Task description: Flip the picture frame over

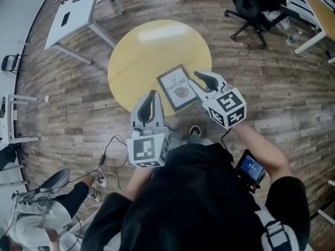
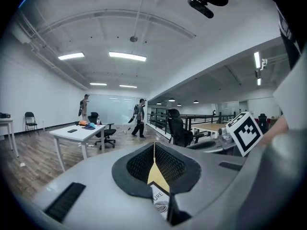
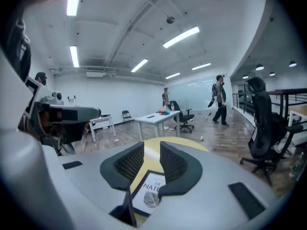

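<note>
The frame lies flat, print side up, on the round table near its front edge. The left gripper has its fingers pressed together on nothing. The right gripper has its fingers partly apart with nothing between them; the frame shows below through the gap.

Head cam steep down on table. L/R cams near-level, fwd; all share picture frame.

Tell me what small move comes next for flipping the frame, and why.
Probably lower the right claw to the frame's right edge. The frame lies flat, print up, on the table; that claw hangs open and empty over it, while the left claw is shut.
</note>
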